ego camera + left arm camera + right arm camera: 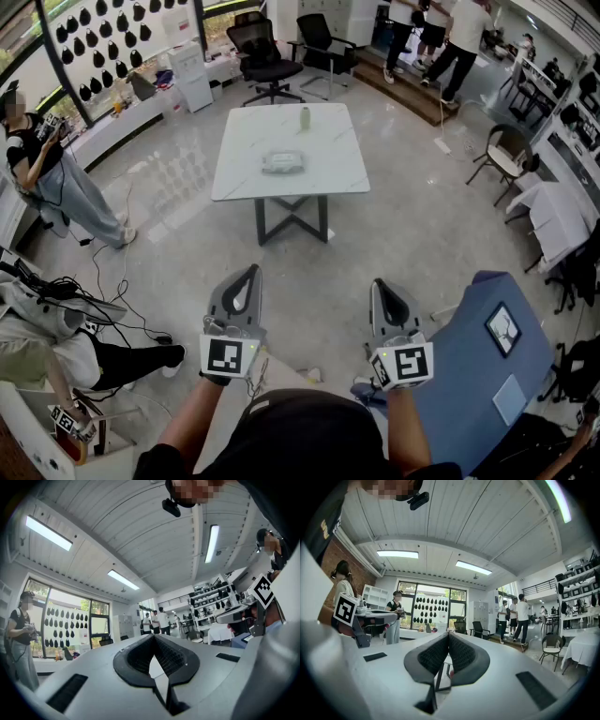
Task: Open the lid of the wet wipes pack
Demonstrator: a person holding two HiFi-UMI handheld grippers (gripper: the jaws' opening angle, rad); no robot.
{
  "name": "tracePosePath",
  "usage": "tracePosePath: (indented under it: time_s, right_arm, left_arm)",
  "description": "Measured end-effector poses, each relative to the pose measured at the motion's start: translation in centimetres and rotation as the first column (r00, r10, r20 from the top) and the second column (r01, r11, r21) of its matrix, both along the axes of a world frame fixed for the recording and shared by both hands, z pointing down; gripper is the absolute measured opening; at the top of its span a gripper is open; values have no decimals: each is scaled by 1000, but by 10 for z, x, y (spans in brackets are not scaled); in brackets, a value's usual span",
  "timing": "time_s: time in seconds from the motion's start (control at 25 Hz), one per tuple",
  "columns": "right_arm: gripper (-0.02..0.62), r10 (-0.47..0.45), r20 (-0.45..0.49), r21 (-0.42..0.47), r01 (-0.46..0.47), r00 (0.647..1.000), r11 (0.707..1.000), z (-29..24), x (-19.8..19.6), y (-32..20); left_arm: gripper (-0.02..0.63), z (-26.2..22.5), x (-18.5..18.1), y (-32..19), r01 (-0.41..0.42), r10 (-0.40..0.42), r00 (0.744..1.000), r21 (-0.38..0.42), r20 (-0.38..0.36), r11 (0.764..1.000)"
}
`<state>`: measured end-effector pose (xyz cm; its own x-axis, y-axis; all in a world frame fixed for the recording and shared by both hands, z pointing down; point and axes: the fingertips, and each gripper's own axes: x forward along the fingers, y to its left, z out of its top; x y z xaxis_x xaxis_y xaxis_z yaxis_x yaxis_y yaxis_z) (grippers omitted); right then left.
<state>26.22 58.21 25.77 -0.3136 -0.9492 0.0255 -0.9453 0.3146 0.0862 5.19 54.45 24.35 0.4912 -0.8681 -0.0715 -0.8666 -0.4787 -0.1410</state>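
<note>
Wide grey floor ahead, and across it stands the white table [328, 175], the wet wipes pack [283, 162] lying flat near its middle and a small green bottle [305, 117] towards the far edge. Both tools are held level, well short of it: left gripper [250, 272] with jaws closed tip to tip on nothing, right gripper [379, 285] likewise shut and empty. That pack looks soft and light, a pouch likely to slide on the smooth top (so one side probably pins the body while the other lifts). I'd judge the stiff lid's lip the place to catch, though it's too small to read from here. Room is generous: bare tabletop round the pack, open floor on the near side, a blue panel [469, 375] close on the right, office chairs [267, 56] beyond.
</note>
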Motion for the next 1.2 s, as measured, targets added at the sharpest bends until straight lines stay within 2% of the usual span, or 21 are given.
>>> tracePosePath:
  time_s: [0.16, 0.28, 0.56, 0.96, 1.16, 1.2]
  right_arm:
    - [2, -42, -11, 37, 42, 999, 998, -6, 2, -37]
    - [2, -8, -8, 32, 8, 1000, 999, -1, 9, -40]
    - [2, 38, 79, 37, -41, 996, 998, 3, 19, -49]
    - [5, 46, 56, 71, -50, 997, 996, 2, 19, -64]
    - [69, 22, 47, 88, -26, 999, 996, -2, 19, -72]
    - [99, 13, 44, 89, -17, 999, 996, -4, 17, -74]
  left_arm:
    - [17, -2, 7, -30, 0, 0, 1000, 26, 30, 1000]
    - [17, 3, 5, -42, 7, -7, 1000, 2, 15, 1000]
    - [18, 4, 11, -54, -23, 23, 1000, 27, 13, 999]
    - [17, 9, 0, -67, 7, -7, 999, 15, 34, 1000]
    - [17, 13, -1, -69, 15, -16, 998, 9, 57, 1000]
    - [17, 12, -2, -69, 16, -16, 998, 9, 54, 1000]
